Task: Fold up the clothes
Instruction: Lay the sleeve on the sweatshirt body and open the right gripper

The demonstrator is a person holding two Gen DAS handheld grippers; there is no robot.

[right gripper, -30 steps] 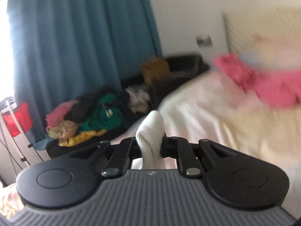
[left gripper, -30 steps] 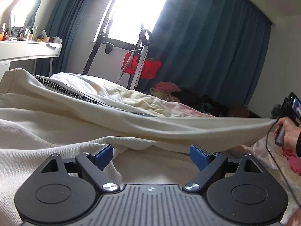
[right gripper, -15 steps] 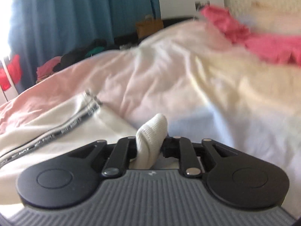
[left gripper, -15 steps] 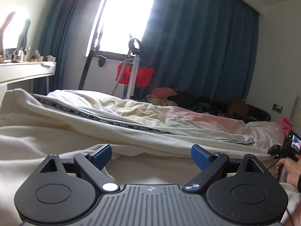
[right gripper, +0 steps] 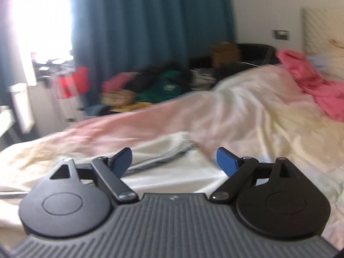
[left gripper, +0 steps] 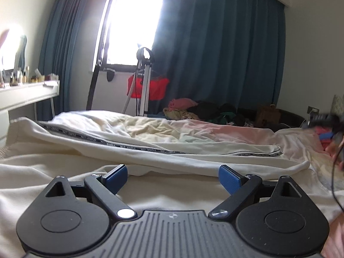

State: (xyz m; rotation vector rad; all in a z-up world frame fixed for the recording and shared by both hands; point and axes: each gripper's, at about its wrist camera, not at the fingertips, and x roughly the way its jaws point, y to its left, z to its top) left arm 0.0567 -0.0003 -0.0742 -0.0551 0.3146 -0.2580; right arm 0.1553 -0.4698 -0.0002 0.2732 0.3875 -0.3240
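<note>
Left gripper (left gripper: 173, 176) wide; right gripper (right gripper: 174, 161) jaws opening, empty.

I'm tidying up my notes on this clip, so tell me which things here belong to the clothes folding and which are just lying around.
Part of the job:
- cream trousers with a lettered side stripe, laid out on the bed
- left hand-held gripper, open
- right hand-held gripper, opening, nothing between its jaws

Just lying about:
- clothes heap by the curtain
- pink garment
- red bag
- dressing table

A: Any lettering legible in this bedroom scene?
B: Only white print repeating along the black tape (left gripper: 133, 147) on the cream trousers (left gripper: 193, 157); too blurred to read.
</note>
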